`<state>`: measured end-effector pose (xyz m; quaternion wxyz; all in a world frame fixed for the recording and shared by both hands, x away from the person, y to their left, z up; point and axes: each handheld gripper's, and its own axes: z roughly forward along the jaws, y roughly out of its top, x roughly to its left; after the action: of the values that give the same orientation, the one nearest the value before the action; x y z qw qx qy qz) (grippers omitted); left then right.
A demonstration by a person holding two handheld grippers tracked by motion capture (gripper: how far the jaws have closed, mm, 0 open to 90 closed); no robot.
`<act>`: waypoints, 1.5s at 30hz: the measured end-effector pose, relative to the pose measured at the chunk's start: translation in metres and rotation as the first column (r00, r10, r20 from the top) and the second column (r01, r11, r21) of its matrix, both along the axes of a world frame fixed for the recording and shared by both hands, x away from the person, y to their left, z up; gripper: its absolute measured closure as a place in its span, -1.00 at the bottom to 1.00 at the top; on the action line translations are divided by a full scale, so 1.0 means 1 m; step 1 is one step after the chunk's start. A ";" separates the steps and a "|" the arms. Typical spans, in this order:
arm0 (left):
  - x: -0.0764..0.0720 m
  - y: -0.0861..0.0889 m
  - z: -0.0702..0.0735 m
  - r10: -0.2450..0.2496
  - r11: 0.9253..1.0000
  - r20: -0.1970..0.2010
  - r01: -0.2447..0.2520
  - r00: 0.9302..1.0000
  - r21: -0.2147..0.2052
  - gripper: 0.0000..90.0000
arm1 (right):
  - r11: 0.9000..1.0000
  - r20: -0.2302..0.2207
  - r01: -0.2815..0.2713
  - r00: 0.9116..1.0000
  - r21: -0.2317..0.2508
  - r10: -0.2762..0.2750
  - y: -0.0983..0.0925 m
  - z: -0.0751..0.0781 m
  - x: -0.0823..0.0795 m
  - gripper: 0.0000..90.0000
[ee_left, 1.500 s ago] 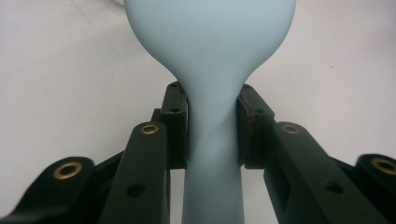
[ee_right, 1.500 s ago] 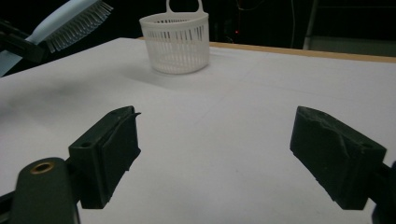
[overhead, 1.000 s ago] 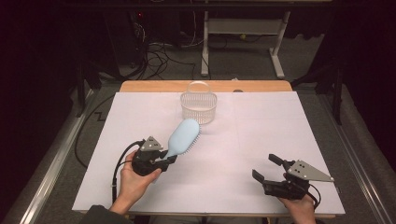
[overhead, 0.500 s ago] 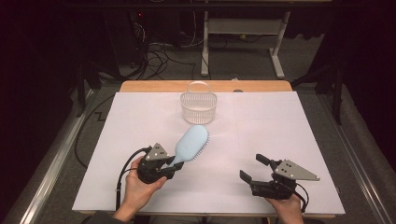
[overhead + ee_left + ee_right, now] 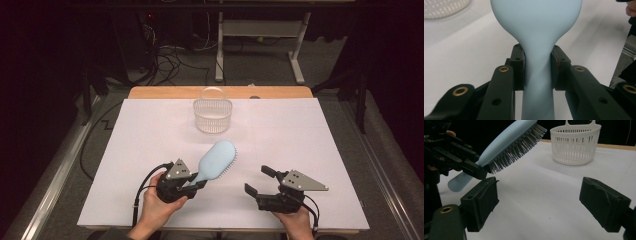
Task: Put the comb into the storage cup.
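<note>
The hairbrush (image 5: 217,160) is off the white surface (image 5: 150,130), gripped at its handle by the left tool (image 5: 194,184), bristles facing right. The right tool (image 5: 259,181) hangs beside it, jaws spread, holding nothing. Judged unfinished: the brush is lifted, while the basket (image 5: 213,114) beyond holds nothing.

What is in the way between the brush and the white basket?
Nothing visible. The left gripper holds the brush by its handle, above the table. Between it and the basket lies only bare white tabletop. The open right gripper sits off to the side.
</note>
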<state>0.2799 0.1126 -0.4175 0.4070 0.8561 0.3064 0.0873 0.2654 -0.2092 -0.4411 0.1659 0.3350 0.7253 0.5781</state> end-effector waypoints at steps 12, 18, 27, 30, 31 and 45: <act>-0.005 -0.017 0.001 -0.046 0.999 0.018 0.046 0.999 0.008 0.55 | 0.998 -0.017 -0.044 0.999 0.034 0.044 0.021 0.002 0.002 -0.65; -0.007 -0.024 0.002 -0.061 0.998 0.029 0.061 0.998 0.012 0.55 | 0.998 -0.035 -0.051 0.998 0.041 0.053 0.027 0.001 0.005 -0.65; -0.009 -0.031 0.000 -0.075 0.997 0.032 0.075 0.997 0.018 0.54 | 0.993 -0.080 -0.080 0.993 0.089 0.087 0.041 0.001 0.012 -0.64; -0.010 -0.032 0.000 -0.080 0.997 0.033 0.079 0.996 0.017 0.54 | 0.991 -0.091 -0.090 0.991 0.097 0.099 0.048 0.001 0.015 -0.64; -0.010 -0.033 -0.001 -0.083 0.996 0.033 0.083 0.996 0.015 0.54 | 0.991 -0.099 -0.091 0.990 0.101 0.101 0.051 0.001 0.015 -0.64; -0.015 -0.043 0.000 -0.107 0.994 0.031 0.108 0.994 -0.011 0.54 | 0.992 -0.128 -0.077 0.988 0.103 0.090 0.060 0.000 0.020 -0.54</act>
<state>0.2653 0.0696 -0.4174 0.4211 0.8673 0.2543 0.0763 0.2852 -0.1488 -0.4408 0.0764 0.3497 0.7188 0.5960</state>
